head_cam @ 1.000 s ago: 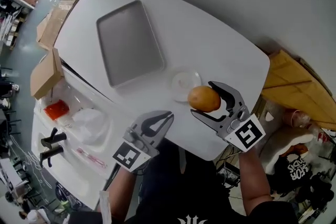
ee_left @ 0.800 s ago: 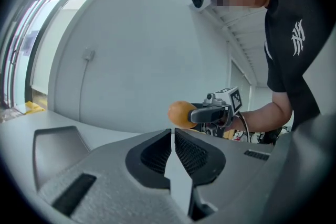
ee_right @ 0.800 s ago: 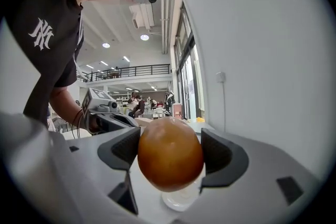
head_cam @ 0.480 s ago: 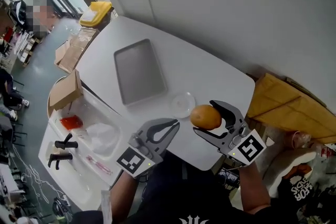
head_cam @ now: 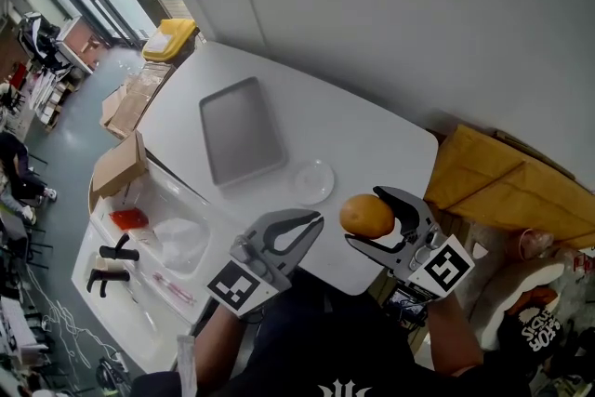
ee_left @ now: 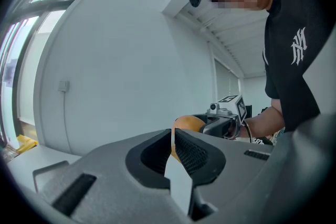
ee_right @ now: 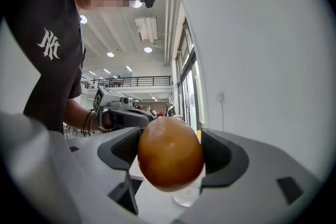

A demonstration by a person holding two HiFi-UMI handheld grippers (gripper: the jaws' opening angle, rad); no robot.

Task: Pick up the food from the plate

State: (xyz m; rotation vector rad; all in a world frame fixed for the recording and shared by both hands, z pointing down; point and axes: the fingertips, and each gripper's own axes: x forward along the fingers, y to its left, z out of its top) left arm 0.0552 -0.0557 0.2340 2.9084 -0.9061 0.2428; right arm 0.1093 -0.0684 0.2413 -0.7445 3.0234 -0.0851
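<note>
The right gripper point(head_cam: 364, 217) is holding a round orange food point(ee_right: 170, 153). Its two fingers press on the food from both sides. The food is up in the air, off the plate, out past the near edge of the white tabletop point(head_cam: 372, 135). The little clear plate point(head_cam: 313, 180) sits on the tabletop, near the food but not touching it. A flat gray tray point(head_cam: 242, 142) lies just beside the plate, farther along the tabletop. The left gripper point(head_cam: 311, 220) is held up in the air next to the right one, and the two are apart. Its fingers are closed on each other, tip to tip. A brown cardboard box point(head_cam: 116, 165) stands past the end of the tabletop.
</note>
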